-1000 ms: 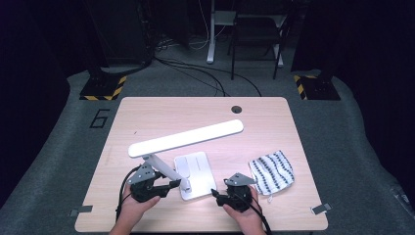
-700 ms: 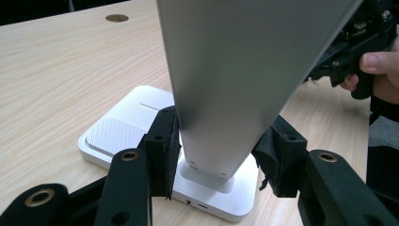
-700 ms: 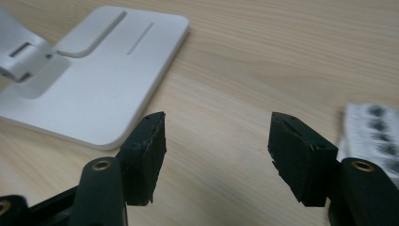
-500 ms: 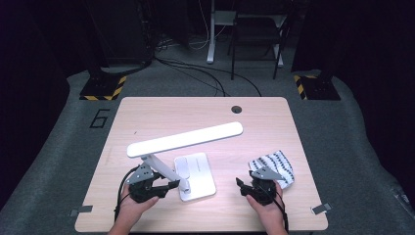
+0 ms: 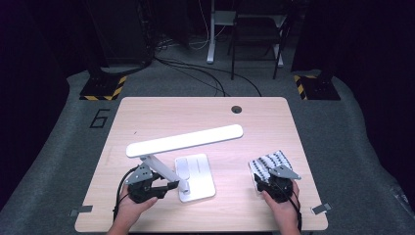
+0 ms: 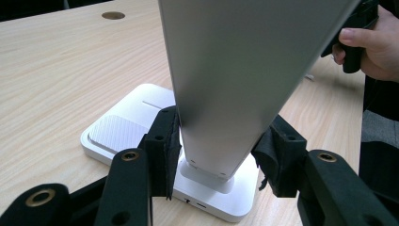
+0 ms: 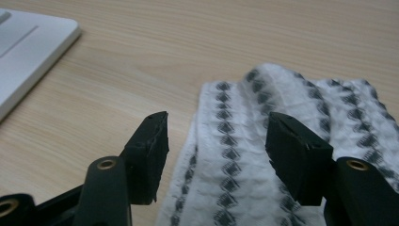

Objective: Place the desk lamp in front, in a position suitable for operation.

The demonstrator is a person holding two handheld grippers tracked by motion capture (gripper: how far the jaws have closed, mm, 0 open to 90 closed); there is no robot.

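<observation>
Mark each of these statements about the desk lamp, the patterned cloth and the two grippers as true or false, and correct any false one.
1. The left gripper is clamped on the arm of the white desk lamp. True.
2. The right gripper grips the patterned cloth with its jaws shut. False: the jaws stand open over the near edge of the cloth, pads not pressing on it.
3. The lamp's flat base rests on the wooden table. True.
4. The cloth lies draped over the lamp's base. False: it lies flat on the table, apart from the base, on the right-hand side.
5. The table has a round hole near its far edge. True.
</observation>
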